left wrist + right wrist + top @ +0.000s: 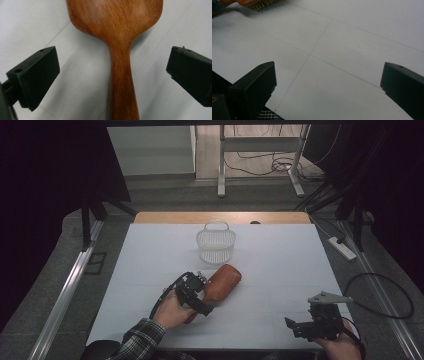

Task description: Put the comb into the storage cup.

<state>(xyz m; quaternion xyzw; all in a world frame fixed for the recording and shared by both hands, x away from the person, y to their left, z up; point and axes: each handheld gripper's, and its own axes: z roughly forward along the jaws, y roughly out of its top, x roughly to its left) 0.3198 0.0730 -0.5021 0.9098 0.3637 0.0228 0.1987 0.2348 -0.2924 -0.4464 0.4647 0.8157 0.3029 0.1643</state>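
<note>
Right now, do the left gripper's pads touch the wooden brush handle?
Apart. The left gripper view shows the brush handle between the left gripper pads, with white table on both sides.

The left gripper (199,292) sits low near the table's middle, its jaws spread wide apart, gripping nothing. The right gripper (300,326) rests near the front right edge, jaws apparently also wide open.

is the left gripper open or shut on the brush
Open: the left gripper jaws stand wide apart, clear of the wooden brush handle.
</note>
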